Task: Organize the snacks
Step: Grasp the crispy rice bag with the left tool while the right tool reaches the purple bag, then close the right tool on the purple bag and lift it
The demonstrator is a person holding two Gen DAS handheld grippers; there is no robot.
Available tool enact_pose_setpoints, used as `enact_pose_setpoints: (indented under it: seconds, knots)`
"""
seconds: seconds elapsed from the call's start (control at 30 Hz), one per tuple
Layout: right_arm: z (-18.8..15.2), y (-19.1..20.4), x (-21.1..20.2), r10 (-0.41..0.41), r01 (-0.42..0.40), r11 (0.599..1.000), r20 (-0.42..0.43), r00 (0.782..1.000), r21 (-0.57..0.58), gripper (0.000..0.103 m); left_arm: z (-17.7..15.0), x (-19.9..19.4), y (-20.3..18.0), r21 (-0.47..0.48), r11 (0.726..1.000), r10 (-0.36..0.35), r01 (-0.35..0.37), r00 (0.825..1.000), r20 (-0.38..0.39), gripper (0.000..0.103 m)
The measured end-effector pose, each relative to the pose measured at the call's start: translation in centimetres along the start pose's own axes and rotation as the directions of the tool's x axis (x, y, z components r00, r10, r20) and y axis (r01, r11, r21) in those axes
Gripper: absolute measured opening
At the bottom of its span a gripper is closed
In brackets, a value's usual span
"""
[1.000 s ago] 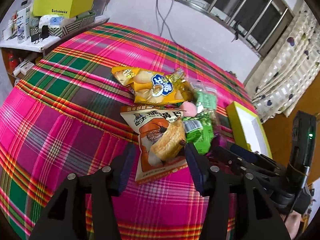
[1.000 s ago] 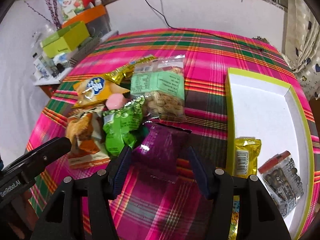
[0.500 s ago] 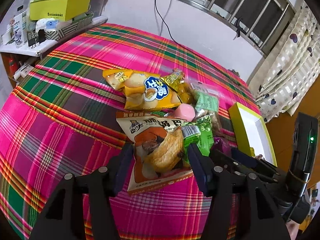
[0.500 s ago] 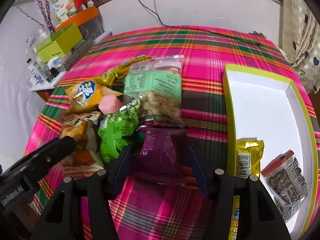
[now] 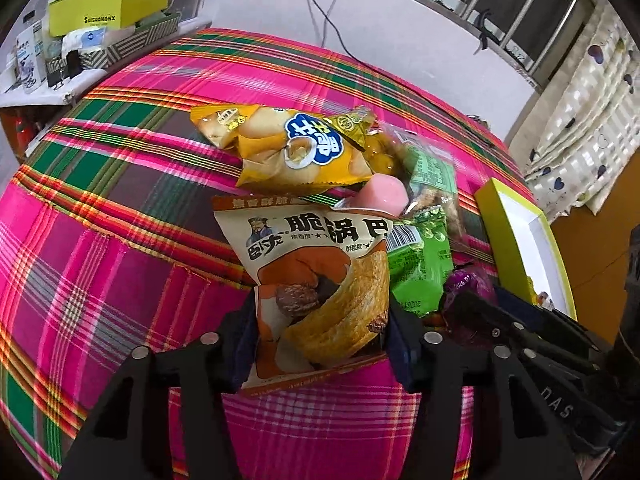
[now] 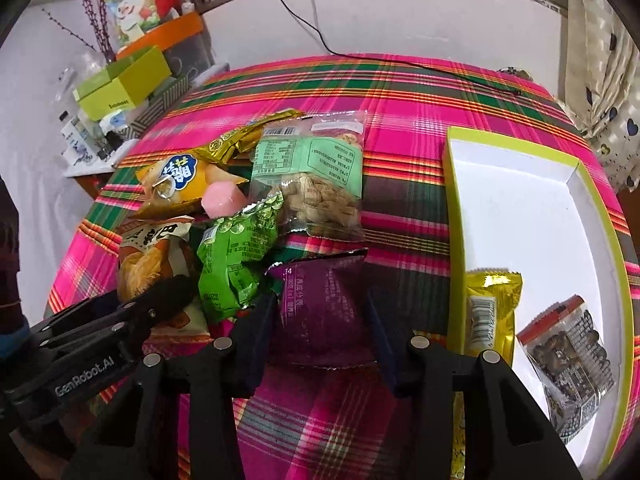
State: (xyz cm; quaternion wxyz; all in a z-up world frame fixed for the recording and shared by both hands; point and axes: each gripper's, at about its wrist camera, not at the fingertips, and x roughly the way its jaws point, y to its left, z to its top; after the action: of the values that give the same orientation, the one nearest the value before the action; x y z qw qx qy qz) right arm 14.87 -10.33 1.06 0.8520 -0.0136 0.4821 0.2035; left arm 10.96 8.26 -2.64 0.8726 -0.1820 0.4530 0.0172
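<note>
A beige and orange rice-crust bag lies at the near edge of the snack pile. My left gripper straddles its lower half, jaws closing, pads against both side edges. Beside it lies a purple bag. My right gripper is closing on it and its pads pinch the bag's sides. A green bag, a pink sweet, a yellow chips bag and a clear nut bag lie behind. The yellow-green tray on the right holds a gold packet and a clear bag of dark snacks.
A pink plaid cloth covers the table. A side shelf with a yellow-green box and small items stands at the far left. A black cable hangs down the wall onto the table's far edge. A curtain hangs at the right.
My left gripper has moved forward and down, so the rice-crust bag now sits between its jaws. The right jaws have narrowed onto the purple bag.
</note>
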Motion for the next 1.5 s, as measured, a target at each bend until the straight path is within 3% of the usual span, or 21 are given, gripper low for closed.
enact_pose_setpoints:
  seconds: [0.27,0.33,0.5,0.57,0.63,0.73,1.0,1.13,1.4,1.5]
  knots:
    - [-1.4,-0.1,-2.2,0.015,-0.015,1.0,0.041,0.999,-0.008,0.039,-1.6,-1.4,-0.1,0.022,1.0,0.02,-0.021,1.0,0.01,0.048]
    - [-1.8,-0.1,-3.0,0.026,-0.025,1.0,0.053,0.998,-0.009,0.017,-2.2,-1.9,0.1,0.025,0.999,0.044,-0.044,0.999,0.019,0.048]
    - [-3.0,0.2,-3.5,0.043,-0.042,0.999,0.033,0.999,-0.032,0.017,-3.5,-3.4,0.8,0.02,0.998,0.057,-0.058,0.998,0.031,0.048]
    - [-3.2,0.1,-3.8,0.042,-0.041,0.999,0.041,0.998,-0.027,0.021,-4.0,-3.8,1.0,0.022,0.998,0.059,-0.06,0.998,0.031,0.048]
    - [-3.3,0.2,-4.0,0.037,-0.035,0.999,0.039,0.999,-0.038,0.041,-4.5,-4.2,1.2,0.027,0.998,0.055,-0.056,0.998,0.028,0.048]
    - [-3.7,0.6,-3.8,0.028,-0.027,0.997,0.007,1.0,-0.075,0.056,-4.9,-4.6,1.2,0.036,0.998,0.053,-0.054,0.998,0.029,0.048]
    - [-3.7,1.8,-2.1,-0.001,-0.01,0.985,-0.063,0.998,-0.174,0.056,-4.8,-4.1,1.0,0.064,0.996,0.061,-0.061,0.998,0.011,0.049]
    - [-3.6,2.2,-1.7,-0.026,0.016,0.981,-0.049,0.998,-0.195,0.042,-4.7,-4.0,0.7,0.084,0.994,0.074,-0.075,0.997,0.018,0.049]
    - [-4.2,2.2,-3.1,-0.016,0.015,0.984,-0.004,1.0,-0.179,0.028,-5.2,-4.8,0.4,0.089,0.99,0.106,-0.11,0.993,0.055,0.049]
    - [-4.7,2.1,-3.4,-0.012,0.011,0.985,-0.005,1.0,-0.173,0.027,-5.3,-5.5,0.2,0.095,0.989,0.105,-0.111,0.992,0.069,0.049]
